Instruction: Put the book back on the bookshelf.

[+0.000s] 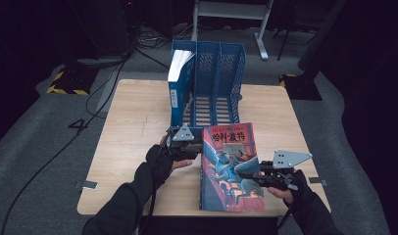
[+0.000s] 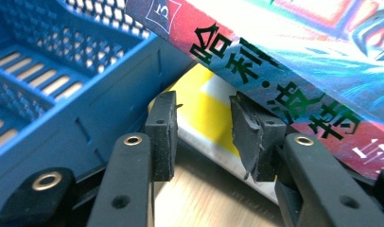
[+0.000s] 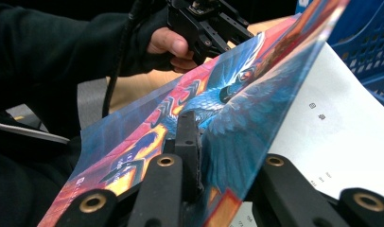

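Observation:
A colourful paperback book [image 1: 231, 166] with Chinese lettering is held tilted above the table's front, just before the blue file rack [image 1: 216, 83]. My right gripper [image 1: 247, 175] is shut on the book's front cover [image 3: 228, 94] at its right edge. One pad [image 3: 187, 137] lies on top of the cover, which is lifted off a white page [image 3: 332, 127]. My left gripper [image 1: 194, 147] sits at the book's top left corner by the spine [image 2: 275, 61]. Its jaws [image 2: 203, 101] stand apart. The right pad [image 2: 247, 137] is under the red spine, and the yellow back cover [image 2: 204, 113] shows in the gap.
A blue book [image 1: 177, 93] stands in the rack's left compartment; the other two compartments hold nothing. The wooden table [image 1: 133, 127] has bare room at the left and right. Cables run over the grey floor at the left, and a metal stand is behind the rack.

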Demonstrator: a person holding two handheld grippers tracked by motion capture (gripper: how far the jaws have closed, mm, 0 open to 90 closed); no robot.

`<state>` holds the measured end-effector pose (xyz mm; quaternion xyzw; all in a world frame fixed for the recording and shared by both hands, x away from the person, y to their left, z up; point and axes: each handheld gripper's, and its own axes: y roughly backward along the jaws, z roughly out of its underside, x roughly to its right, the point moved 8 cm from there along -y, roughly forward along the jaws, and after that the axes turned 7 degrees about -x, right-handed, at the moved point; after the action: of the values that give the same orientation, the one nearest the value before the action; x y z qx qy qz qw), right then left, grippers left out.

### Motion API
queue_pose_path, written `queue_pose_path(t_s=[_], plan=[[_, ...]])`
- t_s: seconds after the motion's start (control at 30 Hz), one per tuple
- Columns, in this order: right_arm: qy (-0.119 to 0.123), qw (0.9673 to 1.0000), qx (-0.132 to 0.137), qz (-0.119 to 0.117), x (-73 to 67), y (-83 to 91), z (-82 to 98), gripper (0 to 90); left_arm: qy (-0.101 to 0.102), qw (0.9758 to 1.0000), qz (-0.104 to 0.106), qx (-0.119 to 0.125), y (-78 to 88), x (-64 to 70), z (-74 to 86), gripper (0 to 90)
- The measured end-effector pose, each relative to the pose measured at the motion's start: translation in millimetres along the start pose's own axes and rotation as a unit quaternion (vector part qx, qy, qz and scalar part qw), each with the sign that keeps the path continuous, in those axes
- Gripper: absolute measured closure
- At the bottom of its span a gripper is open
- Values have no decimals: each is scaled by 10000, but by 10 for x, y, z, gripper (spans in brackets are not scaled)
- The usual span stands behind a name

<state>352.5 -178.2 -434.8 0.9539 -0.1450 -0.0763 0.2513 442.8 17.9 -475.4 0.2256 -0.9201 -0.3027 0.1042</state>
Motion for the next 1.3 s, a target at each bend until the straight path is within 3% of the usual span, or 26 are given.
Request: queue_pose_path(t_s=[0.2,0.3,0.43,0.6,0.77,1.03,1.3], plan=[[119,9996,238,-83,-38,102,-26,784,-42,9998,147,132,-3,41,-159,632],[104,9996,260,88,-13,131,-47,785,-13,9997,192,130,-20,9,-235,636],[136,9992,370,57,-11,150,-67,784,-2,9994,289,209,7,-21,-347,696],[318,9984,428,195,-16,155,-111,784,-99,9989,390,248,55,-26,-481,891],[318,9980,420,345,9,172,-96,790,-158,9984,430,326,112,2,-588,899],[309,9972,290,619,95,121,-77,815,-558,9957,560,484,182,163,-868,900],[322,9942,305,984,183,66,-150,873,-563,9953,436,661,321,137,-975,900]])
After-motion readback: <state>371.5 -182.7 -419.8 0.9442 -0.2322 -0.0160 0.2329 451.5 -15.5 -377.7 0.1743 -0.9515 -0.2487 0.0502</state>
